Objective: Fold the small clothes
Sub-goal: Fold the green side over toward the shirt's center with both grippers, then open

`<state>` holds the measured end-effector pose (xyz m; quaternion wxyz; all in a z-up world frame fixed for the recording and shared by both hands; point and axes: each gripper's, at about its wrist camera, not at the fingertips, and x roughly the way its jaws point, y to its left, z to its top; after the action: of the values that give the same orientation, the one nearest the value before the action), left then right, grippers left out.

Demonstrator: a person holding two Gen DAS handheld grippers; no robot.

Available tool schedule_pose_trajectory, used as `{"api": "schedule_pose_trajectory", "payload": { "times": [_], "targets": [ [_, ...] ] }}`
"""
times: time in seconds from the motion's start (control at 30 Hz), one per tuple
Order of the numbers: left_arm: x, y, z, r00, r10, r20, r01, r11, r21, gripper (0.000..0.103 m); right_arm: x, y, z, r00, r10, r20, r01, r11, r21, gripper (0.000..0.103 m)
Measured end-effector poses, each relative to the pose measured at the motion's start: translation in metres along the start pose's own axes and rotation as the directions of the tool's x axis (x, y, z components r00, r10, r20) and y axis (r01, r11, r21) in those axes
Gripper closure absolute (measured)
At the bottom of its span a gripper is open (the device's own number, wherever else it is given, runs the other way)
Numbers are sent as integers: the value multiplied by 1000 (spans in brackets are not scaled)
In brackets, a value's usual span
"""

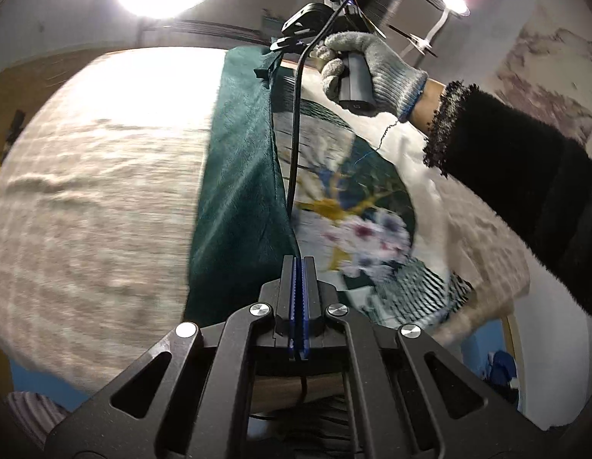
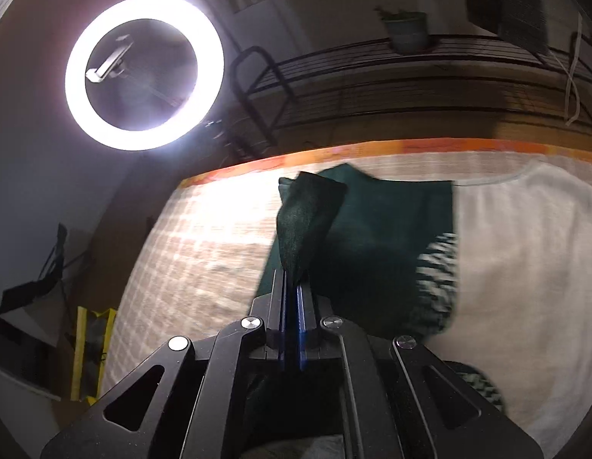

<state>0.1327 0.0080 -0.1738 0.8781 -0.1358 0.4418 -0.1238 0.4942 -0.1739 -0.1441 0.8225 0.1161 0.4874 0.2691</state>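
Blue-padded jaws of the left hand-held gripper (image 1: 299, 267) are pressed together on an edge of the dark green garment (image 1: 238, 176), which stretches taut from there to the right hand-held gripper (image 1: 277, 46) at its far end. That second tool is carried by a hand in a grey knitted glove (image 1: 372, 70) with a black fuzzy sleeve (image 1: 525, 191) behind it, and a black cable (image 1: 294, 130) hangs from it along the fabric. Seen from its own camera, the right hand-held gripper (image 2: 292, 279) is closed on a bunched corner of the green cloth, which stands up between the pads. Part of the garment with a floral print (image 1: 368, 233) and striped trim (image 1: 429, 294) lies on the pale woven tabletop (image 1: 89, 191), partly over a white cloth (image 2: 525, 267). A ring light (image 2: 143, 72) glares behind the tabletop's orange edge (image 2: 372, 149).
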Motion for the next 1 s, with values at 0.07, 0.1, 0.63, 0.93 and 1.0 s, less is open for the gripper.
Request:
{"api": "schedule_pose_trajectory", "payload": {
  "times": [0.07,0.1,0.63,0.93,1.0],
  "targets": [
    [8,-13,-1,1000,-19,-16,20,1000,21,103,-10,-20,0,1000,-21,5,21,1000,13,100],
    [15,-22,-1,999,-32,-28,33,999,33,103,-13,-26,0,1000,-29,7,29,999,15,100],
    [73,-82,-6,994,-29,-106,44,989,141,90,-3,-58,1,977,-211,-37,207,975,-80,98],
    [29,-84,-25,993,-62,-96,79,978,193,79,-59,-82,-6,969,-249,6,249,969,-8,81],
    [13,-79,-31,994,-62,-84,78,979,189,79,-81,-83,-9,969,-244,29,244,970,-17,81]
  ]
}}
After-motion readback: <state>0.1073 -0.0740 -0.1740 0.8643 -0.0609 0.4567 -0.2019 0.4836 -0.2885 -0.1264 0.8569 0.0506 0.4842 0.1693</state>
